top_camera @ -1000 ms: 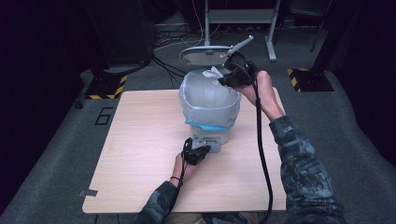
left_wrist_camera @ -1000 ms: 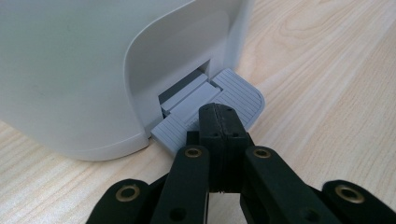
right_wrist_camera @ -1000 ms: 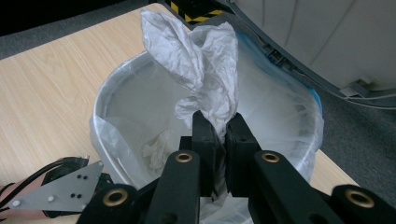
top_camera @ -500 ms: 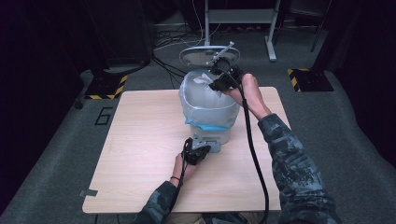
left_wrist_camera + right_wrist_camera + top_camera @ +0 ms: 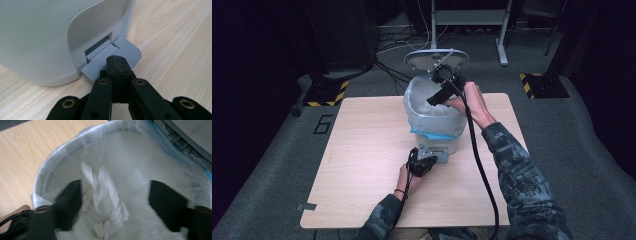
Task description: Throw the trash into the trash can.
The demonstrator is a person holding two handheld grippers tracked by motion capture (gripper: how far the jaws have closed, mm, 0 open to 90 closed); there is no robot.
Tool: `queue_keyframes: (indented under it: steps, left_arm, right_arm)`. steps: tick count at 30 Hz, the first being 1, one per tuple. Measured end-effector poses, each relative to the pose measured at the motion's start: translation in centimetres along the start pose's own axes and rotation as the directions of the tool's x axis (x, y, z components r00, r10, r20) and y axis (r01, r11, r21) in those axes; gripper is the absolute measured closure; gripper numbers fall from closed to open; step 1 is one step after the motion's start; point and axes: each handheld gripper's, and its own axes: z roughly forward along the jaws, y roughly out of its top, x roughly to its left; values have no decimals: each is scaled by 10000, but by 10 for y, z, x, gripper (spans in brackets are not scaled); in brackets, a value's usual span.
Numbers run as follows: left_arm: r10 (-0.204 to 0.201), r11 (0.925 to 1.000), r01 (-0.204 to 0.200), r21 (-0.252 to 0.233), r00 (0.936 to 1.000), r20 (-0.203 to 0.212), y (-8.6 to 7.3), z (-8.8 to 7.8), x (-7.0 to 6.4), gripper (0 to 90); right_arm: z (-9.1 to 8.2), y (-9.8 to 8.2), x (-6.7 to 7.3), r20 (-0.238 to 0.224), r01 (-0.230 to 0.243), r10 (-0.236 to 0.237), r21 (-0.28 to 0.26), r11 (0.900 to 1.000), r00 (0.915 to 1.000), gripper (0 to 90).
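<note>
A light grey pedal bin stands mid-table with its lid up and a clear bag lining it. My left gripper is shut, its tips resting on the grey foot pedal at the bin's base. Over the bin's mouth hangs my right gripper, pointing down into it. Its jaws have just been opening and stand wide apart. A white crumpled tissue, blurred, is loose between them, untouched by either pad. More crumpled paper lies at the bottom.
The wooden table has bare room left and right of the bin. A black cable trails from the right gripper along the forearm. Dark floor with cables, a stand and yellow-black striped markers surrounds the table.
The right gripper came down and leftward over the bin's mouth and its jaws parted, freeing the white tissue. The left gripper stayed on the pedal.
</note>
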Motion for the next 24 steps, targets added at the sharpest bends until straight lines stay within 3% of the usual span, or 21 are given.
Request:
queue_keyframes:
  steps: [6,14,20,24]
  left_arm:
    - [11,10000,-11,5,10000,-17,0,0,0,900]
    - [0,10000,0,-55,10000,-52,0,1,-1,900]
    - [-29,10000,28,-74,10000,-31,0,1,0,900]
    - [18,10000,-18,-56,10000,-66,0,1,0,900]
  right_arm:
    - [-7,-11,3,-173,345,-353,-462,9983,9992,114]
    - [-17,-27,8,-117,-136,124,-1070,9942,9999,4]
    - [-26,-37,11,-36,-183,180,-1274,9917,9998,0]
    - [-39,-56,13,2,-419,424,-1540,9872,9991,0]
